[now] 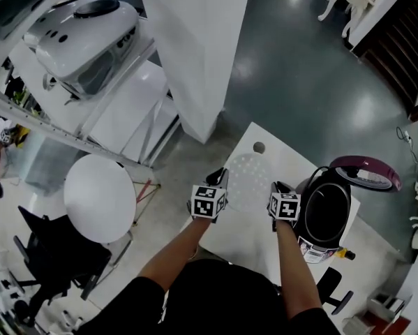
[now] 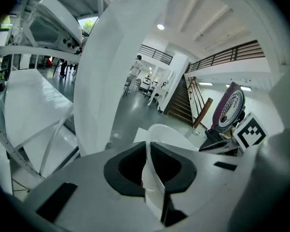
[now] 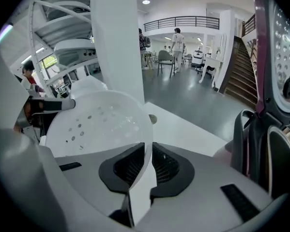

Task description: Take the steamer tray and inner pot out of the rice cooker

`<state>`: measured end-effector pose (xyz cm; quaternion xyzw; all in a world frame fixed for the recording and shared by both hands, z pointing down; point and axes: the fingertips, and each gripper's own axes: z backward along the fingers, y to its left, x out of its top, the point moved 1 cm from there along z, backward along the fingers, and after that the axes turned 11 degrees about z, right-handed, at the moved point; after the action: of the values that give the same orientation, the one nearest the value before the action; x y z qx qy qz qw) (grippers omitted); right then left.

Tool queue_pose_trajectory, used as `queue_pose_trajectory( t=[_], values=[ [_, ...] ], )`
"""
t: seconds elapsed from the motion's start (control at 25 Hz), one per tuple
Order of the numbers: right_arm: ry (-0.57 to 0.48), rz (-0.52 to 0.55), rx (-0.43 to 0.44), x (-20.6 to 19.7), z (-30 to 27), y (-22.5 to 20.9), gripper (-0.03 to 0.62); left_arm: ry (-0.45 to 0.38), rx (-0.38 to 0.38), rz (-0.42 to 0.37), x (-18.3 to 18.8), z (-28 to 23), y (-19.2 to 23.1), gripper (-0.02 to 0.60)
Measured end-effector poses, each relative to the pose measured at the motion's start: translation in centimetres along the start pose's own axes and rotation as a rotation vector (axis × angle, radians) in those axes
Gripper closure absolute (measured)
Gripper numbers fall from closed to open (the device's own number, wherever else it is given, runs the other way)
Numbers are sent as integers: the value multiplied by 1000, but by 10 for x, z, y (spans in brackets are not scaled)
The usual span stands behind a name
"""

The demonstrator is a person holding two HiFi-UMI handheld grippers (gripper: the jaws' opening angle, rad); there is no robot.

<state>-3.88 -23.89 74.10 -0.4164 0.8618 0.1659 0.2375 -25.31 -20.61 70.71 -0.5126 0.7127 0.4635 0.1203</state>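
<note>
A white steamer tray with small holes is held flat over the white table, left of the rice cooker. My left gripper is shut on its left rim, and my right gripper is shut on its right rim. The thin rim runs between the dark pads in the left gripper view and in the right gripper view, where the perforated tray fills the left. The black rice cooker stands to the right with its purple-rimmed lid up. Its dark inner pot sits inside.
The table has a round hole near its far corner. A white pillar rises beyond the table. A round white seat and a black chair stand to the left. A white machine sits on a frame at the upper left.
</note>
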Motion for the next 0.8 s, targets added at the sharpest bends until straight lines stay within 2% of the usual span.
queue_pose_trajectory(
  t=[0.28, 0.8],
  values=[
    [51, 3, 8, -19, -34, 3, 553, 56, 22, 17, -28, -27, 28, 554],
    [78, 10, -1, -47, -69, 4, 553, 151, 37, -49, -67, -62, 53, 552]
  ],
)
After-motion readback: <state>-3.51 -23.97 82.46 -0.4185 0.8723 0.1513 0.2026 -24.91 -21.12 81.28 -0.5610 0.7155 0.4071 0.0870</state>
